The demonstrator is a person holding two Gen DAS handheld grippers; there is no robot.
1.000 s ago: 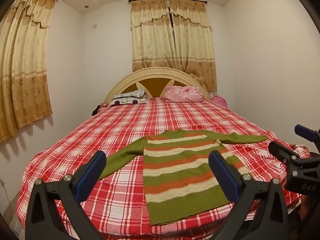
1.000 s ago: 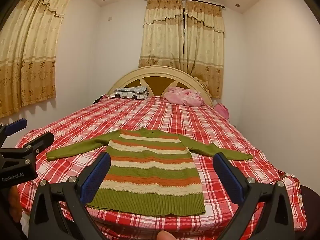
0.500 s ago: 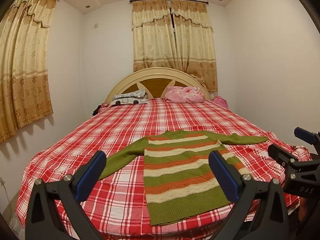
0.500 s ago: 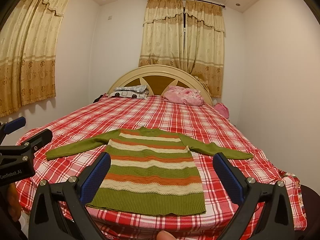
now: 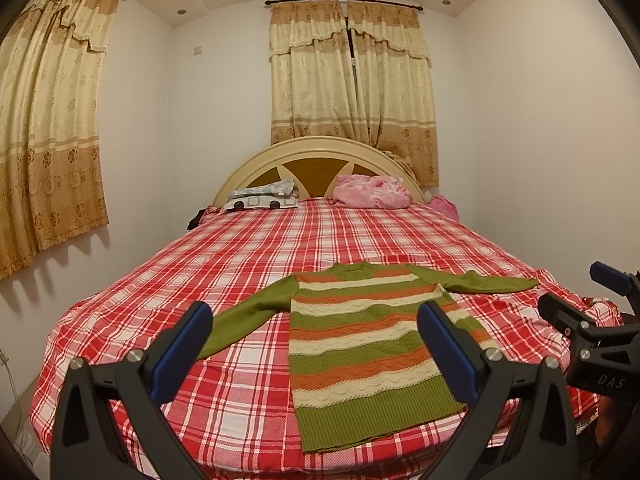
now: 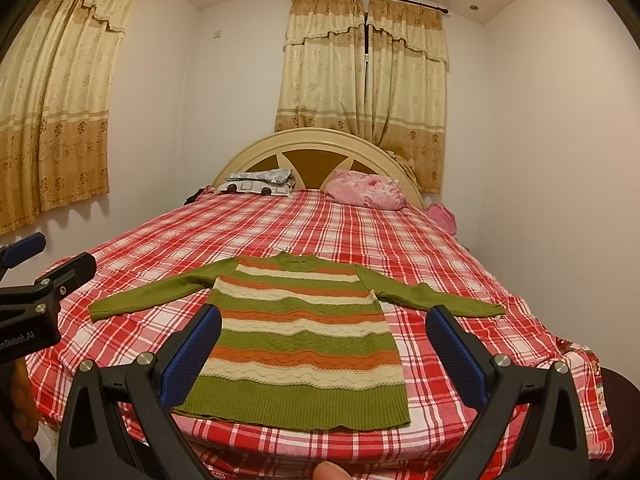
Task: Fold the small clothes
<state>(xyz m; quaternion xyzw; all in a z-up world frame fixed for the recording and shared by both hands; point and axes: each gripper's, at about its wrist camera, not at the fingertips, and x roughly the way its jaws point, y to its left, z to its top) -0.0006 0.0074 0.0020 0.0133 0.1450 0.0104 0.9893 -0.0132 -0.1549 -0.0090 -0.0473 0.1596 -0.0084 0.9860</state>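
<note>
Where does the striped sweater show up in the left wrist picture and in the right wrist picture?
Left wrist view: the striped sweater lies flat right of centre, its hem towards the camera, partly behind the left gripper.
Right wrist view: it lies at centre, between the right gripper's open fingers.
Shared landmark: the pink pillow by the headboard.

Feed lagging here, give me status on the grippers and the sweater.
Left hand-held gripper open, empty. Right hand-held gripper open, empty. Sweater flat on bed, sleeves spread, unfolded. Nothing on it.
</note>
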